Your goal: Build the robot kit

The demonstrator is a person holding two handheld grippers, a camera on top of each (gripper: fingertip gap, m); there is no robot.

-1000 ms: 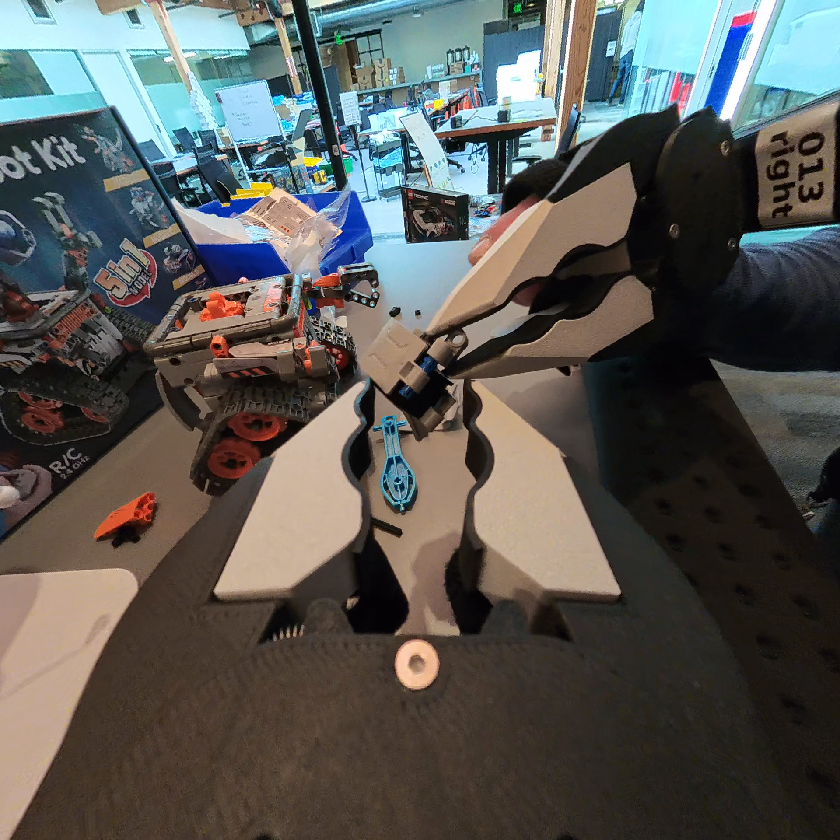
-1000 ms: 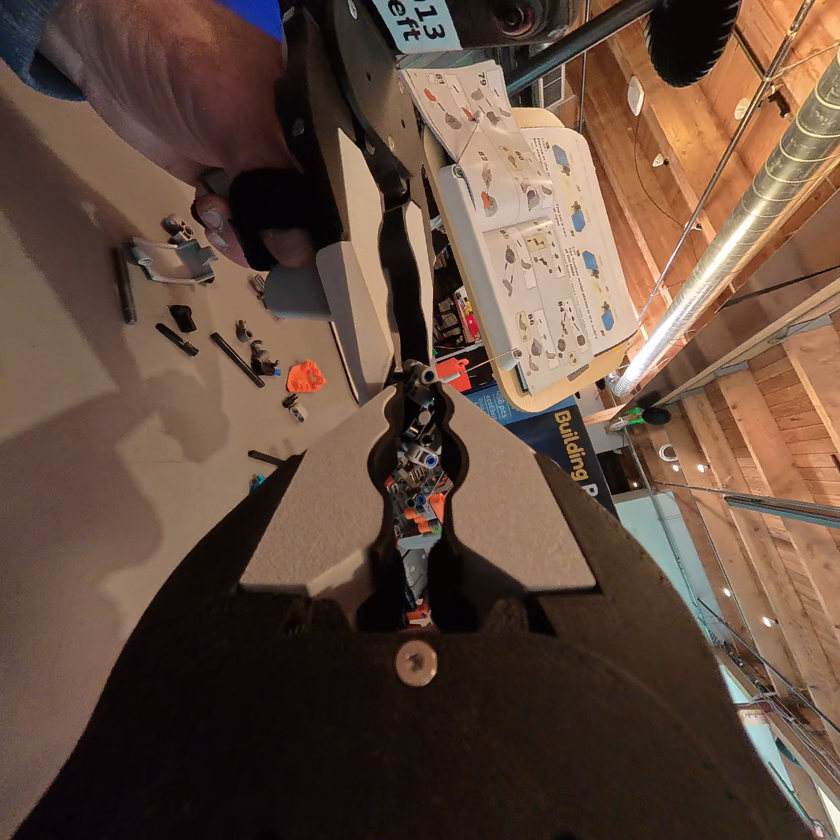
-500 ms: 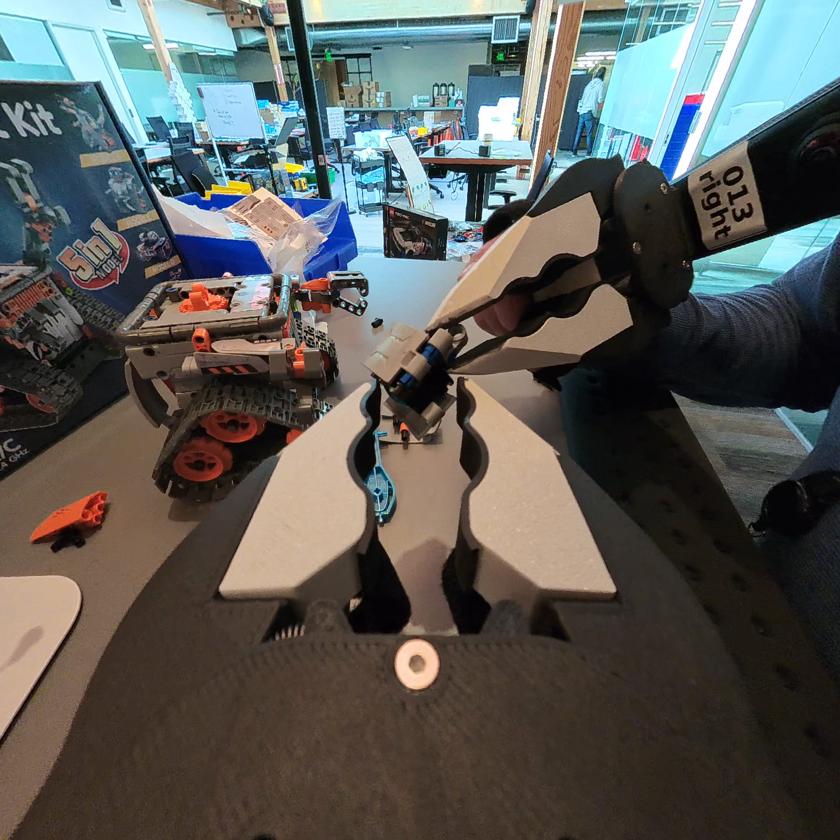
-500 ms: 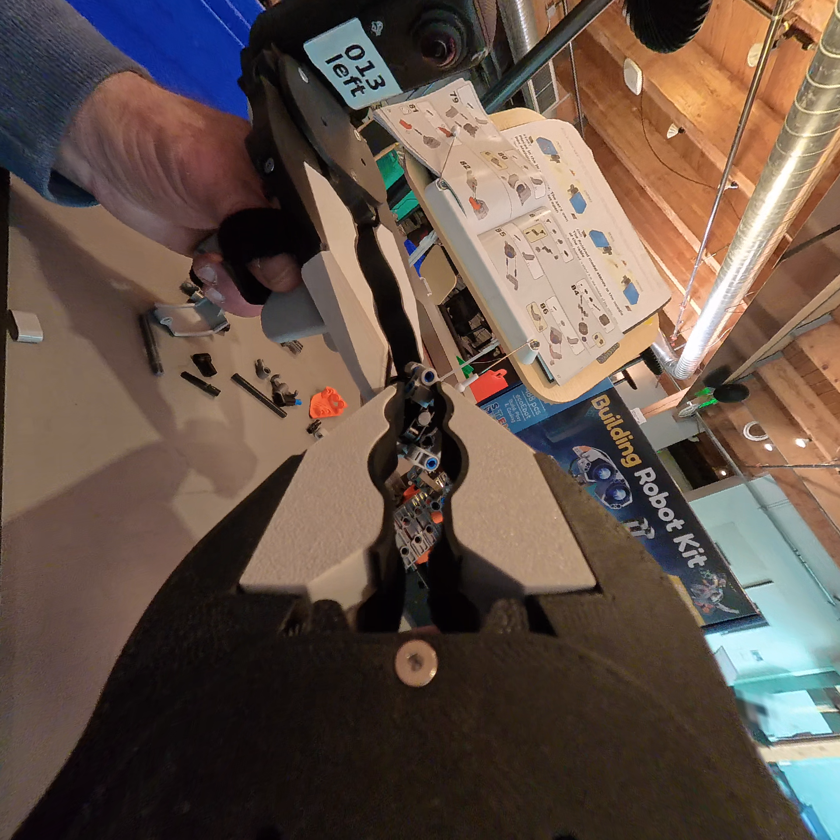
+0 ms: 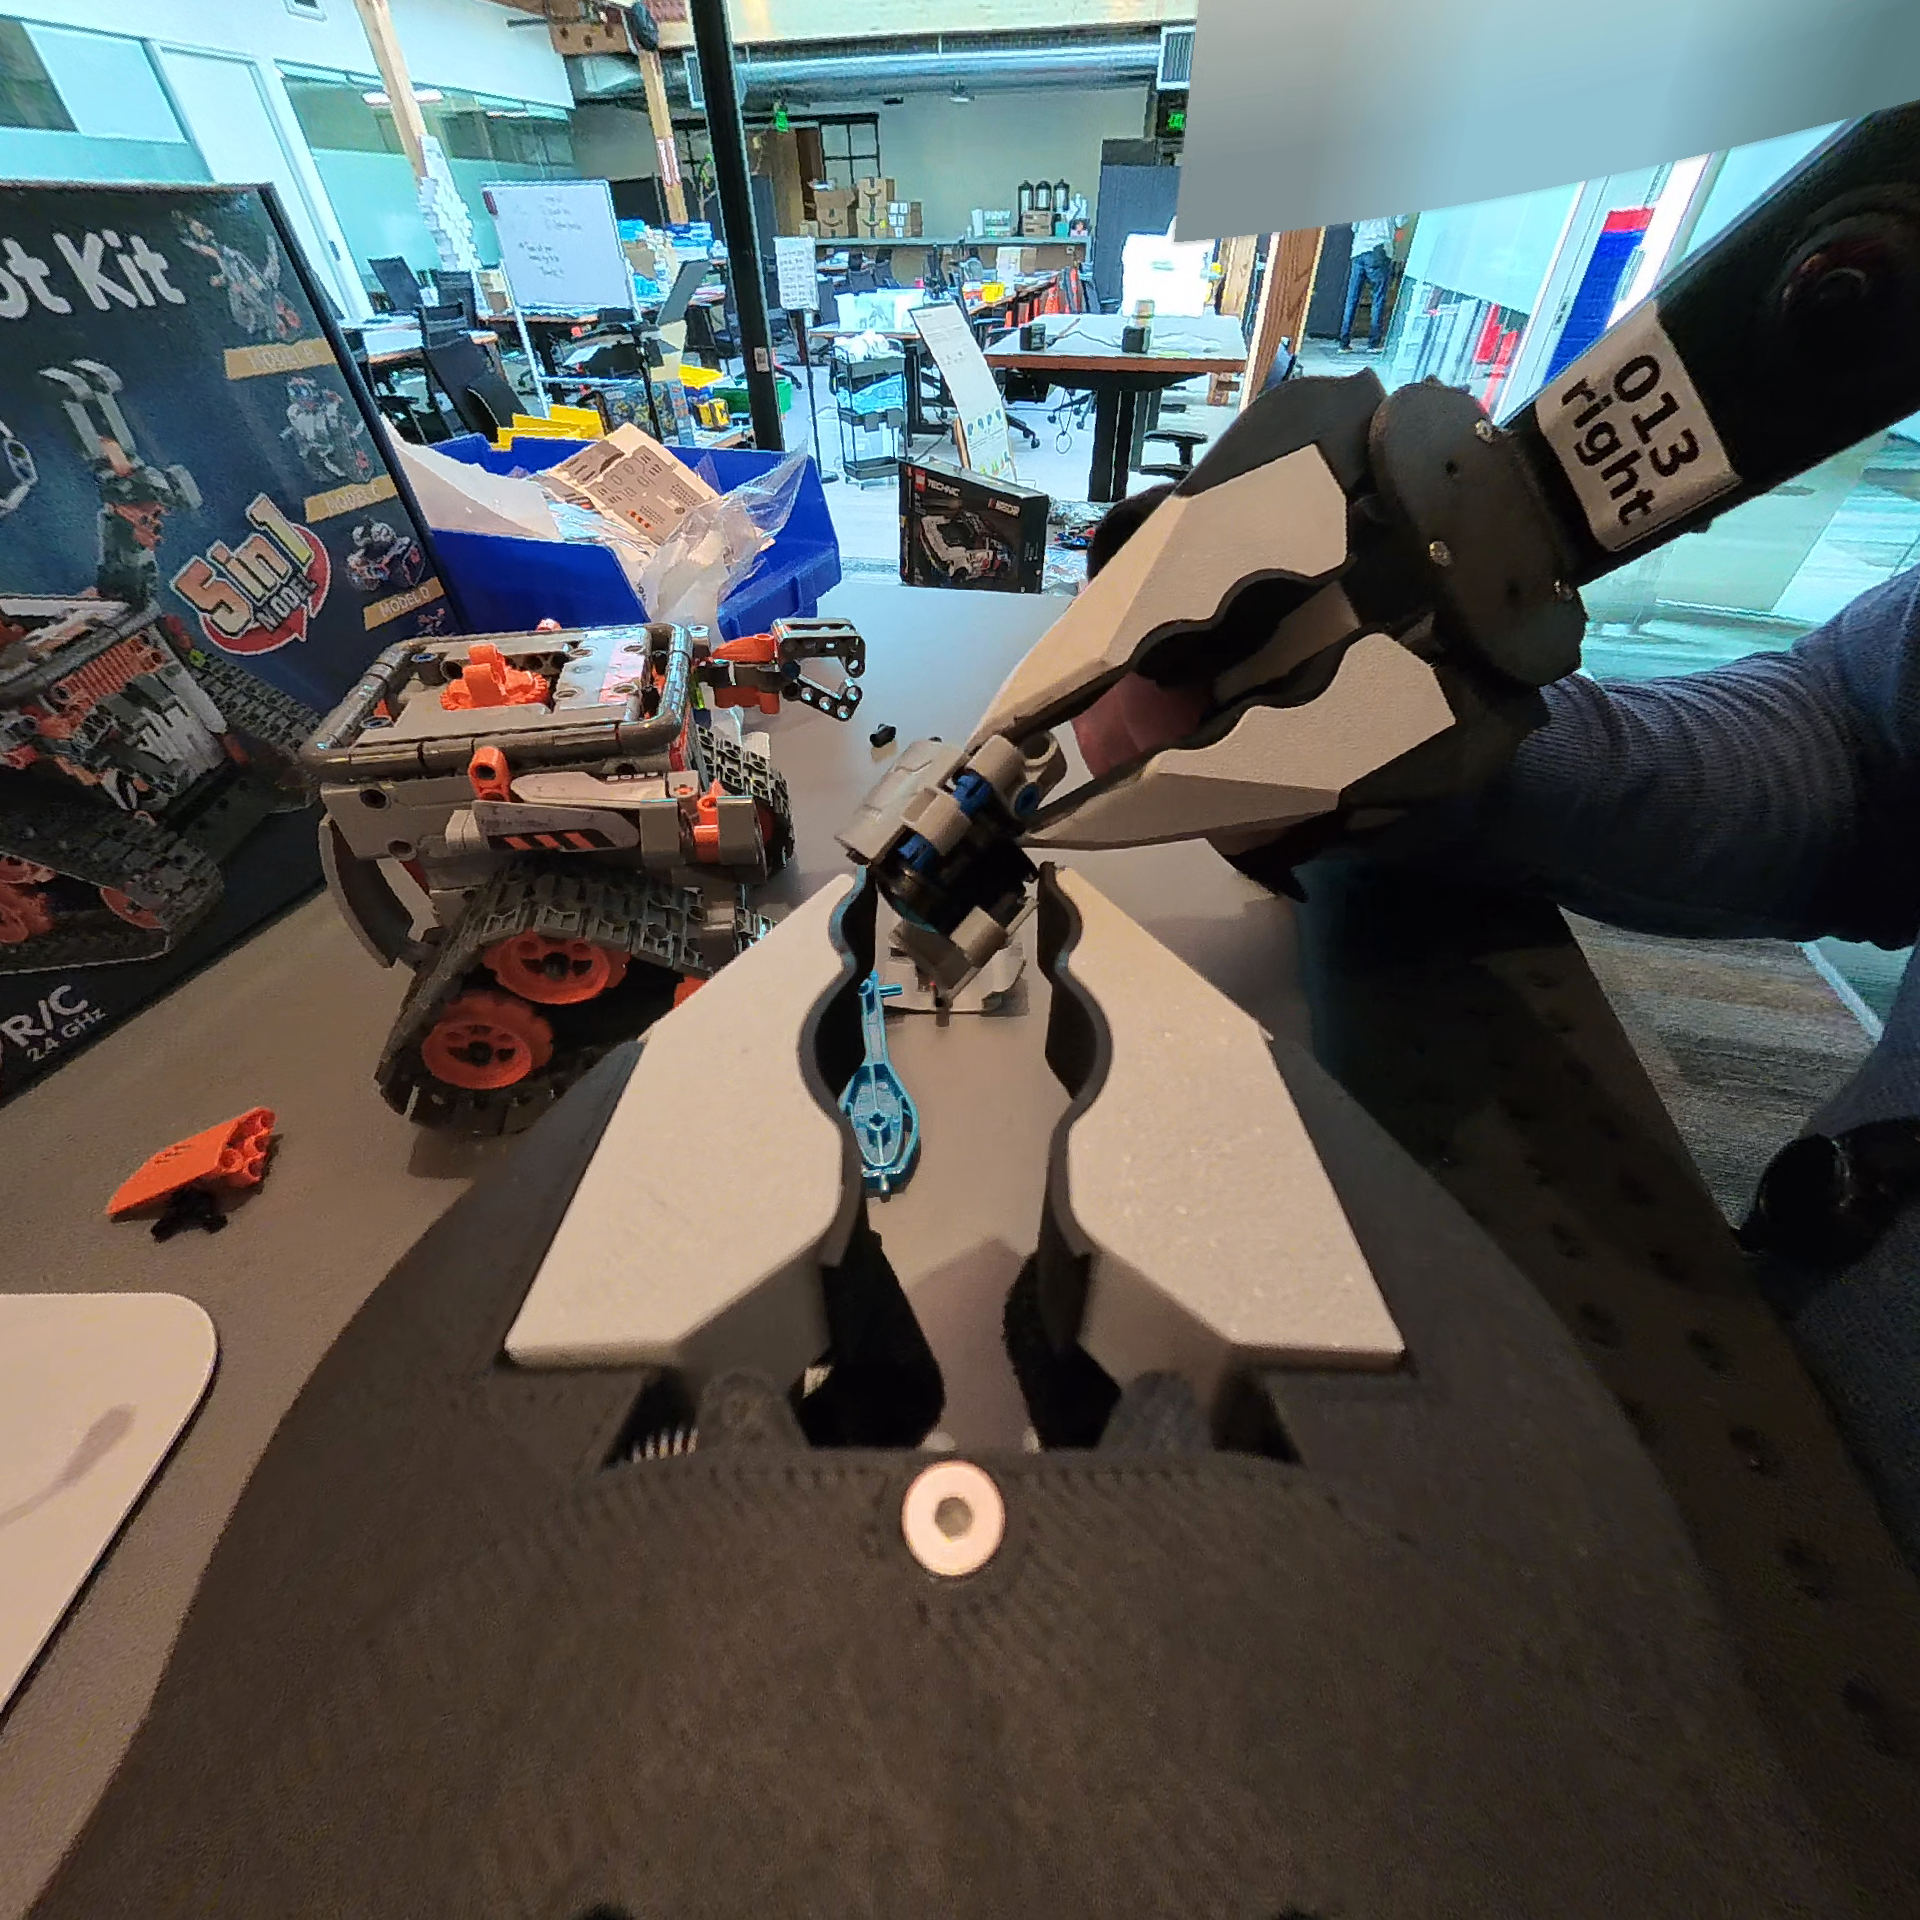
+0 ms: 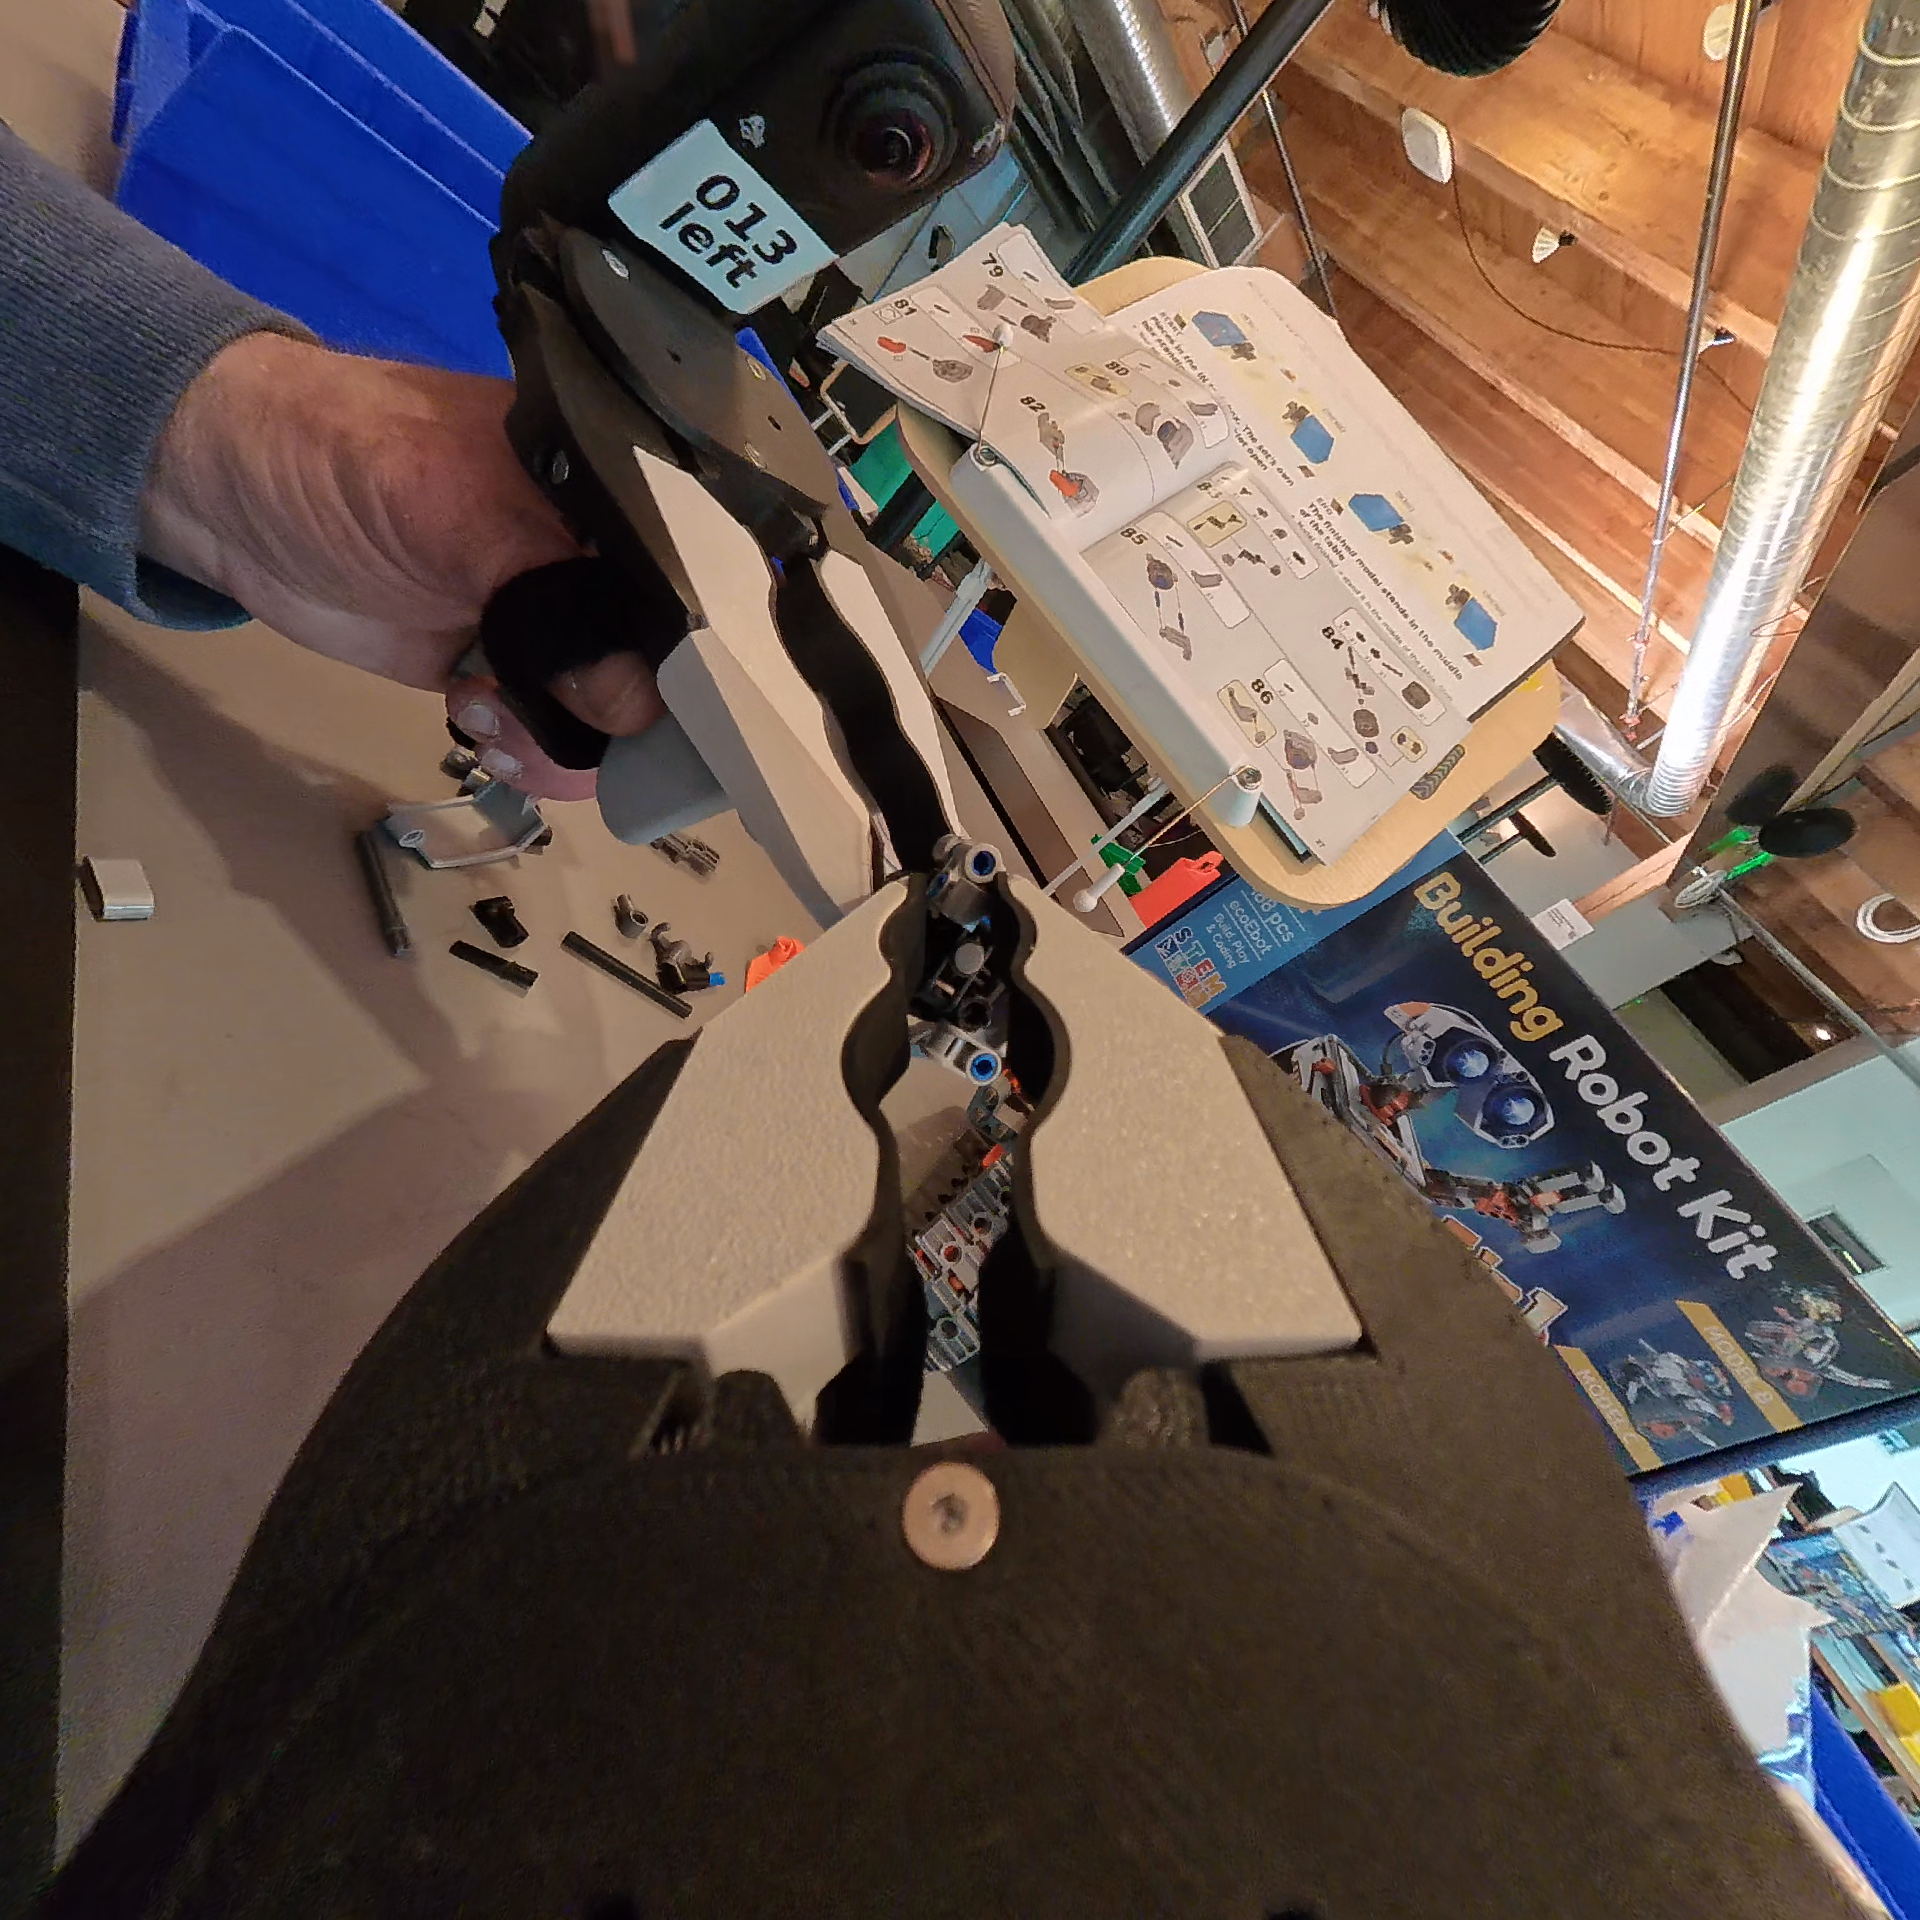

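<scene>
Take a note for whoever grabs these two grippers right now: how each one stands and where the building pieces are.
Right gripper: shut on a small grey-and-blue assembly, held right at the left gripper's fingertips.
Left gripper: open, holding nothing. A teal piece shows in its gap, close to one finger, apparently lying on the table.
The tracked model with orange wheels stands on the table. A loose orange piece lies near it.
Small dark parts lie scattered on the table. The instruction booklet is open on a stand.

The right gripper has tilted the small grey-and-blue brick assembly lower between the left gripper's fingertips
</scene>
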